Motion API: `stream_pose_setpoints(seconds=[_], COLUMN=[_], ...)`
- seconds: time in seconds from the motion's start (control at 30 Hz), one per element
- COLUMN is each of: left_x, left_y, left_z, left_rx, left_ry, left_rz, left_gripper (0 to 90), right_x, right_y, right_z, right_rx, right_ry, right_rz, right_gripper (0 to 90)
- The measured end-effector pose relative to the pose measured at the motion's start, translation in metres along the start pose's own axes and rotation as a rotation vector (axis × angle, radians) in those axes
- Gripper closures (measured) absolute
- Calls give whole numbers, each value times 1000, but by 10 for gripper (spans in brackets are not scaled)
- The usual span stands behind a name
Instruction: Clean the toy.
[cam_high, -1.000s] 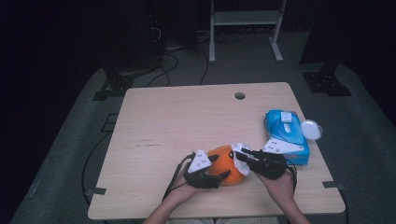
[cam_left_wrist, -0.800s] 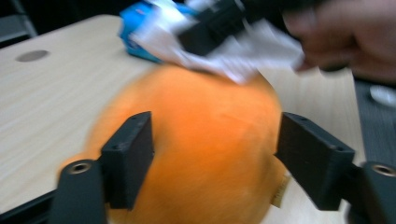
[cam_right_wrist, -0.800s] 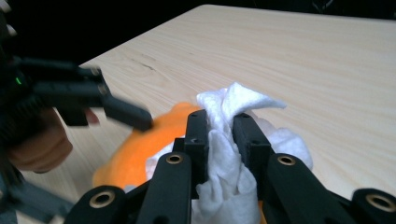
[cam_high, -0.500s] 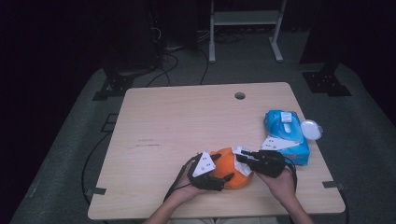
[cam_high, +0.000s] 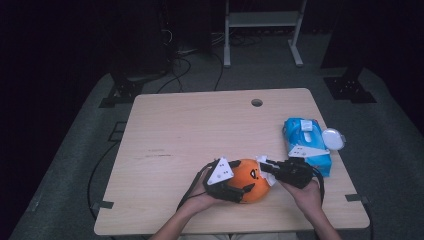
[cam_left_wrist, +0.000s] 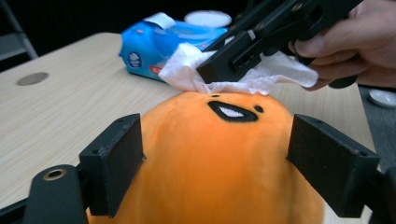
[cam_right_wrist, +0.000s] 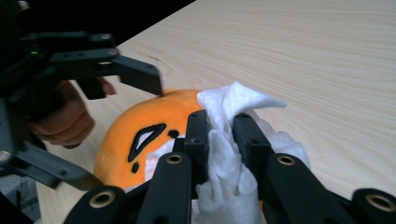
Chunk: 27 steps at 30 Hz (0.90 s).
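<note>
This looks like a lab or recording studio rather than a home: 1 plain wooden table with a cable hole stands on grey carpet in a blacked-out room, with black stand bases, trailing cables and a white metal frame behind it.

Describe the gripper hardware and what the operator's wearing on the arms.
Both the left gripper and the right gripper are matte black with blocky rectangular jaw pads and brass-coloured pivot rivets. The left carries a pale three-cornered plate with dark dots. A black cable trails from each. Forearms are bare, no sleeves or gloves.
</note>
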<state>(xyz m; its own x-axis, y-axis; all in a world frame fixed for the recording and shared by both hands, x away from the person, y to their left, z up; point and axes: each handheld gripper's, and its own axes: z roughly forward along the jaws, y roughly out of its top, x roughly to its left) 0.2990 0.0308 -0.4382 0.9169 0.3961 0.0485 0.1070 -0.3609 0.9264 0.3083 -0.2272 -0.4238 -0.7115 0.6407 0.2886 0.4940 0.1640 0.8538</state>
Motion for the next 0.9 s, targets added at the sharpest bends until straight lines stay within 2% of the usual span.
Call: stream_pose_setpoints(seconds=[0.03, 0.07, 0.17, 0.2, 0.27, 0.4, 0.43, 0.47, 0.53, 0.63, 0.7, 0.73, 0.77, 0.8, 0.83, 0.9], left_x=[0, 1, -1, -4, -6, -12, -12, -12, -10, -3, -1, 6, 6, 10, 21, 33], left_y=[0, -1, -3, -5, -3, 3, 3, 5, 6, 8, 8, 10, 10, 11, 13, 14], left_z=[0, 7, 13, 18, 19, 16, 16, 13, 11, 7, 5, -1, -1, -5, -14, -22], left_rx=[0, 34, 64, 91, 101, 97, 97, 72, 63, 57, 58, 58, 58, 54, 42, 40], left_ry=[0, -17, -8, 18, 49, 134, 134, 172, 198, 220, 232, 265, 265, 277, 310, 348], left_rz=[0, -16, -9, 19, 20, 60, 60, 46, 42, 22, 23, 28, 28, 18, 0, -12], left_gripper=[156, 157, 284, 331, 411, 501, 518, 529, 538, 543, 545, 545, 544, 544, 543, 542], right_x=[0, -1, -3, -8, -12, -17, -17, -19, -23, -28, -30, -30, -30, -30, -28, -26], right_y=[0, 0, -2, -4, -8, -18, -18, -22, -23, -25, -25, -25, -25, -26, -26, -26], right_z=[-1, -2, -6, -11, -17, -30, -30, -37, -42, -47, -46, -45, -45, -43, -40, -38], right_rx=[0, -1, -20, -28, -27, -19, -19, -26, -27, -24, -15, -9, -9, 0, 13, 25], right_ry=[-1, -10, -22, -21, -12, -23, -23, -34, -45, -64, -79, -86, -86, -89, -94, -98], right_rz=[-2, -6, -3, 20, 41, 40, 40, 43, 43, 47, 36, 30, 30, 24, 5, -10], right_gripper=[758, 754, 751, 751, 750, 750, 750, 750, 750, 750, 750, 750, 750, 750, 750, 750])
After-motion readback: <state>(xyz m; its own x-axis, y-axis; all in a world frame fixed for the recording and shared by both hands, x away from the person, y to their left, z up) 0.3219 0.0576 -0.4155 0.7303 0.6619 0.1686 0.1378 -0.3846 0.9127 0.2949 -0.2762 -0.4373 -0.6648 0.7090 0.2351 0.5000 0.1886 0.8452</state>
